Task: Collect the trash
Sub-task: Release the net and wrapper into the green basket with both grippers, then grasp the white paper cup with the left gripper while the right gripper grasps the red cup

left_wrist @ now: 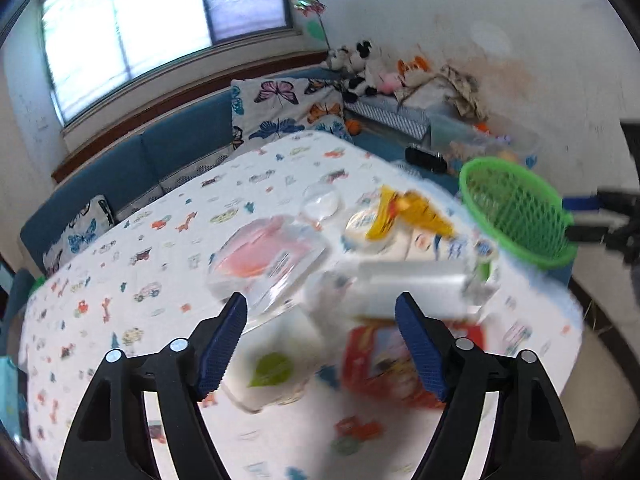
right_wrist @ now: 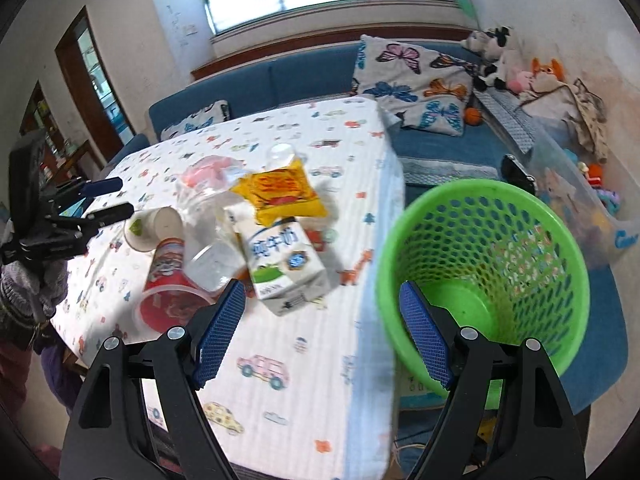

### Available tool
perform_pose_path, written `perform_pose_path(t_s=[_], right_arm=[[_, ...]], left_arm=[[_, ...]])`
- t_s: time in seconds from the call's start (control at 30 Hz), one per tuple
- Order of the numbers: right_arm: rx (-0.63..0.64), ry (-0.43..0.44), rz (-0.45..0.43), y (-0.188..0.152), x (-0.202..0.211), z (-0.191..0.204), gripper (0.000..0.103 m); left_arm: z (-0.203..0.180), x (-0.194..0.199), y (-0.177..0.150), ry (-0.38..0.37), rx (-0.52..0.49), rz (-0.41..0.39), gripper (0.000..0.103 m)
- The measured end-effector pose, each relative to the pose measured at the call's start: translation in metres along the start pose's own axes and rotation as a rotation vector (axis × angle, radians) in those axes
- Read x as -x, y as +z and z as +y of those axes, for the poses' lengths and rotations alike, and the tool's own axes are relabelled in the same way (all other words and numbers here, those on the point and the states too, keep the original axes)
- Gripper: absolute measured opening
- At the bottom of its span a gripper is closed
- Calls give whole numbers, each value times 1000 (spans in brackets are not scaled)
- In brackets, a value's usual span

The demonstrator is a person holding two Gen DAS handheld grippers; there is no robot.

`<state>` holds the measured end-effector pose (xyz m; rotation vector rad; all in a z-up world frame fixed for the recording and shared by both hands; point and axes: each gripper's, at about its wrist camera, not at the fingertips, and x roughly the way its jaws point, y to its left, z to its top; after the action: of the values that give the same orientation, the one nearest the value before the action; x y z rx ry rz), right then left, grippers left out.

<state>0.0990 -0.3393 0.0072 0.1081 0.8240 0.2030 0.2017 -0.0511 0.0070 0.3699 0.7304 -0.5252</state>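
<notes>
The left gripper (left_wrist: 320, 312) is spread wide with nothing between its blue pads, and it hangs over the near part of the tabletop (left_wrist: 120, 280), which carries a white cloth printed with cars and animals. The left wrist view is motion-blurred. The right gripper (right_wrist: 322, 308) is likewise spread wide and empty; in the left wrist view it appears at the far right, at the rim of the green mesh wastebasket (right_wrist: 484, 276). In the right wrist view, the right finger (right_wrist: 424, 340) overlaps the near rim of the wastebasket; whether it touches the rim cannot be determined. The wastebasket is tilted with its mouth toward the camera and sits just beyond the right edge of the tabletop. The trash lies clustered on the tabletop to the left of the wastebasket: a white milk carton (right_wrist: 286, 264) with blue lettering lies nearest the right gripper, a yellow snack packet (right_wrist: 280, 192) lies just beyond the carton, a clear plastic bottle (right_wrist: 212, 256) lies to the left of the carton, a red cup (right_wrist: 170, 280) lies on its side further left, and a white paper cup (right_wrist: 154, 228) lies beyond the red cup.
</notes>
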Motion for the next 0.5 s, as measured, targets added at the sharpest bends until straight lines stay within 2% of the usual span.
perform_pose_path(t_s=[0.13,0.3,0.5], right_arm=[[10,14,22,5,-8,12,79],[36,18,43,13,-14,29,79],[60,25,68,19,-22,43,79]], left_arm=[[11,-12,-11,8,-68,40,75],[23,-27,-21,-25,-154,81,77],[22,-36,-22,-52,-260,92,79]])
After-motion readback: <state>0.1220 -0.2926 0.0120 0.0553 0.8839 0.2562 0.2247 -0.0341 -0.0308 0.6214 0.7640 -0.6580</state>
